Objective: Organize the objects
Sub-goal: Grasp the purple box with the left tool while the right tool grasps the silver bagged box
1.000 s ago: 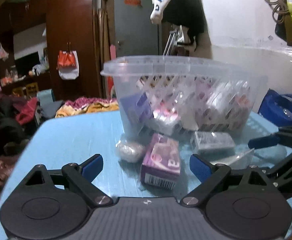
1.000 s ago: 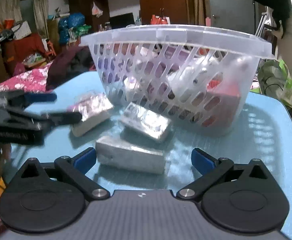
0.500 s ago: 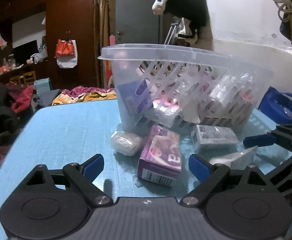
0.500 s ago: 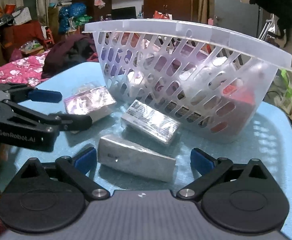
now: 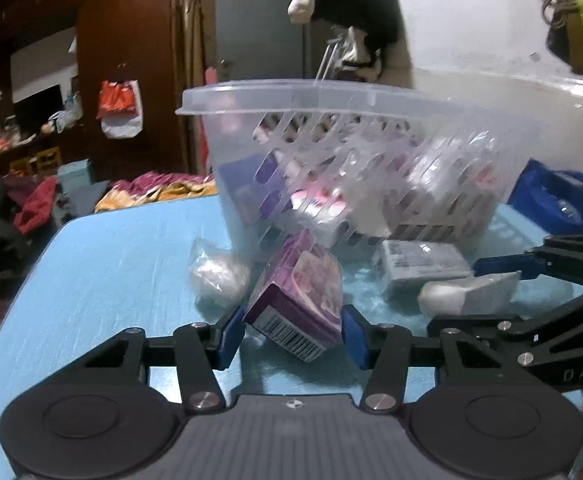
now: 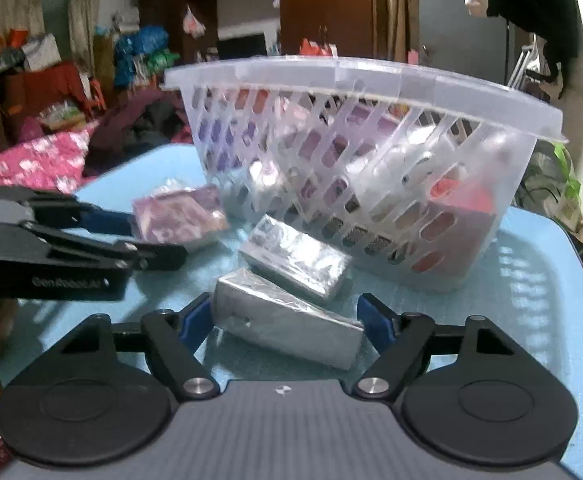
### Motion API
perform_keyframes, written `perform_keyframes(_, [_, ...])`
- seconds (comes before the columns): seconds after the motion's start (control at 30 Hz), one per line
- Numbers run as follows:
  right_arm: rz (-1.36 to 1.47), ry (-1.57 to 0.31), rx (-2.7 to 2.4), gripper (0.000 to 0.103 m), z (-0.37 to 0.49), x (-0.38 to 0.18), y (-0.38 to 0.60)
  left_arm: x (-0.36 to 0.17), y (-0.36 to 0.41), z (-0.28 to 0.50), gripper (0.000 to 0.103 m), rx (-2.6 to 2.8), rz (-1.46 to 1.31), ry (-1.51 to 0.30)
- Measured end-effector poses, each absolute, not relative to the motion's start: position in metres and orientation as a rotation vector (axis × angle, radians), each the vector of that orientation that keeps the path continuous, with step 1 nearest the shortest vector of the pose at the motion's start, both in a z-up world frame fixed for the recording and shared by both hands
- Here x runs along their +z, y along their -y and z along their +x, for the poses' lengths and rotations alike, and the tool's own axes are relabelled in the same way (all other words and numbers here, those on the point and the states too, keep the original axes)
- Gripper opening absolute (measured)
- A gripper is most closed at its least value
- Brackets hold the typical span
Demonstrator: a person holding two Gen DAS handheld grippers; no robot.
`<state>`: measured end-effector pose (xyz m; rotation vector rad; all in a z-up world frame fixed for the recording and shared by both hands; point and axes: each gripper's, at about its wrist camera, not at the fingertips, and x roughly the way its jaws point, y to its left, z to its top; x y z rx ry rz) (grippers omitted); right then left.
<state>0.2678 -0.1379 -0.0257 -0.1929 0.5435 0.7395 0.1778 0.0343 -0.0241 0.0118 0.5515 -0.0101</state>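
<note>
Between the closing jaws of the left gripper (image 5: 293,334) a purple box (image 5: 297,300) is flanked, as a film-wrapped silver pack (image 6: 287,326) is by the closing right gripper (image 6: 285,320); both are judged light, stiff, slippery, best clamped across their flat sides.

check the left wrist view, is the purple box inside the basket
No, the purple box sits on the blue table in front of the basket, between the closing left tongs.
</note>
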Motion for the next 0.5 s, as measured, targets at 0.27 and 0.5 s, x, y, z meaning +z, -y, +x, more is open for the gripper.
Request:
perform_keyframes(0.27, [-0.1, -0.366, 0.776, 0.079, 0.249, -0.02, 0.162, -0.018, -0.036, 0.153, 0.056, -0.045, 0.002, -0.387])
perform_keyframes(0.5, [0.02, -0.266, 0.807, 0.079, 0.247, -0.019, 0.177, -0.014, -0.034, 0.142, 0.056, -0.079, 0.009, -0.309])
